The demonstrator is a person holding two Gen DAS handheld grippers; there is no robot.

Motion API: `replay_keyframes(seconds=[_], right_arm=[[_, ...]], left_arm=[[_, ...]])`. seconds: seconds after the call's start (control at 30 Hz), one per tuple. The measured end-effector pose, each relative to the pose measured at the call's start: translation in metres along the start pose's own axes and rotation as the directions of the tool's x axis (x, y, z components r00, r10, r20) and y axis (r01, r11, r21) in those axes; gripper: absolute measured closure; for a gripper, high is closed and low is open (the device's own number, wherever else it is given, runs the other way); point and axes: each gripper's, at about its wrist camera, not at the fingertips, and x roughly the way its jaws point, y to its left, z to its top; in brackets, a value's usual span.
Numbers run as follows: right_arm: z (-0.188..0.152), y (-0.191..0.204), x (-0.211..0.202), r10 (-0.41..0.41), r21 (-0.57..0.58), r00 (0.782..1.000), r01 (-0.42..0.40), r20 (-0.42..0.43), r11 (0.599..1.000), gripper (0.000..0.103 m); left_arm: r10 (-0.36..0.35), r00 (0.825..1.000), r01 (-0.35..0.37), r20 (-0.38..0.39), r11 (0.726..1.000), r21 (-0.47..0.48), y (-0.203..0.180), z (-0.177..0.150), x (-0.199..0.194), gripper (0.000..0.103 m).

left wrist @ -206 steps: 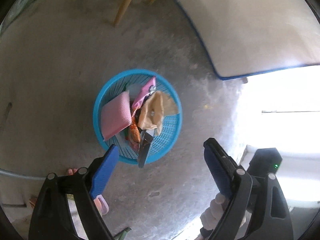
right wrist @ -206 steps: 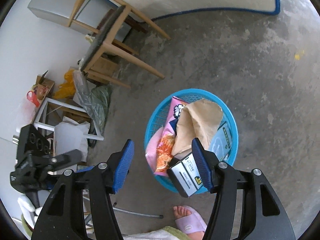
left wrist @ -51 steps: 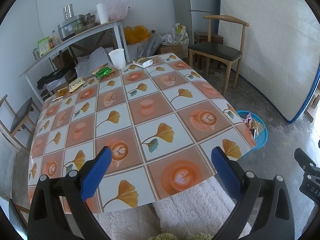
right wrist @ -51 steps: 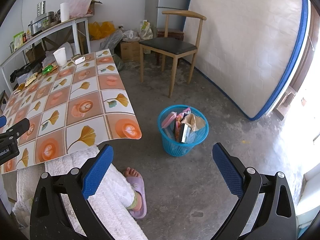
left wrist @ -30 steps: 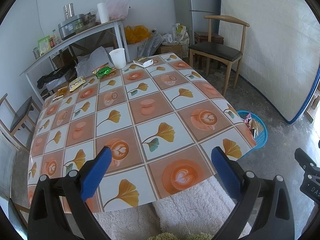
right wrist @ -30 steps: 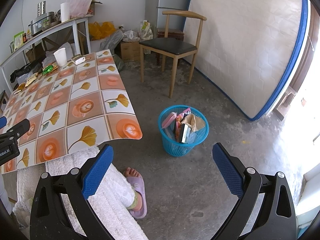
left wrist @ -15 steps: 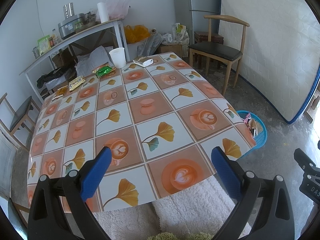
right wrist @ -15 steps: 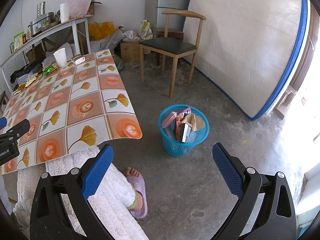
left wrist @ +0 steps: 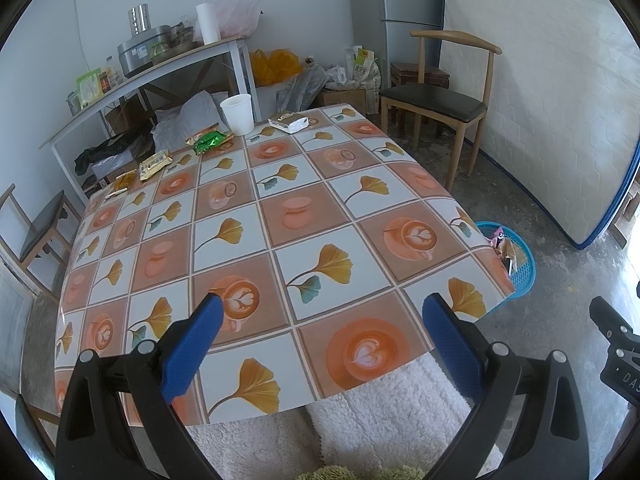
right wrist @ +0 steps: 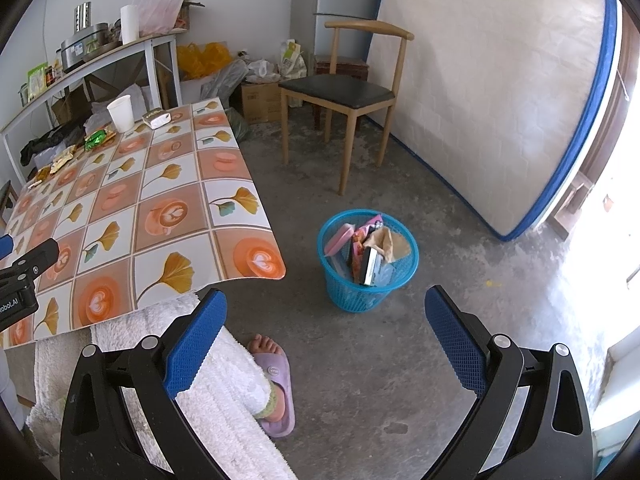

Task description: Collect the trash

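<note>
Left wrist view shows the trash I have yet to collect strung along the far edge of the table point(left wrist: 280, 216): a white paper cup point(left wrist: 237, 114), a silvery packet point(left wrist: 288, 121) just to its right, a green wrapper point(left wrist: 208, 142) to its left, then two yellowish packets point(left wrist: 154, 164) further left along that edge. All of it lies straight ahead of my left gripper point(left wrist: 318, 342) but well away, across the whole patterned tabletop, and the row runs left to right across my line of reach. My left gripper hangs over the near edge with its blue pads spread wide and nothing between them. My right gripper point(right wrist: 326, 338) is just as wide apart and empty, and it points off the table toward the floor, so I judge the left is the better placed for the next pick. The blue basket point(right wrist: 368, 292) stands on the concrete floor off the table's right corner, already holding wrappers and a box, nearer my right gripper. Nothing stands on the tabletop between me and the row; the reach itself is the difficulty, since I sit at the near side with my knees under a white fleecy covering point(right wrist: 216, 392). A wooden chair point(right wrist: 340, 92) and a mattress point(right wrist: 500, 80) leaning on the wall stand beyond the basket, clear of the path.
</note>
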Motion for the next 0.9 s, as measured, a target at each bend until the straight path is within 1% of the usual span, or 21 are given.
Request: replay_keyframes(seconds=[0.67,0.9], right_arm=[[0.0008,-0.0019,0.0014,0.003,-0.002,1.0,-0.003,0.001,1.0,0.008],[0.0004,-0.0025,0.0011,0.003,0.0,1.0,-0.003,0.001,1.0,0.008]], left_arm=[[0.002,1.0,-0.002,0.0,1.0,-0.005,0.0011,-0.0002,-0.0005,0.005],[0.005,1.0,-0.005,-0.006,1.0,-0.017,0.0068,-0.0028,-0.0007,0.005]])
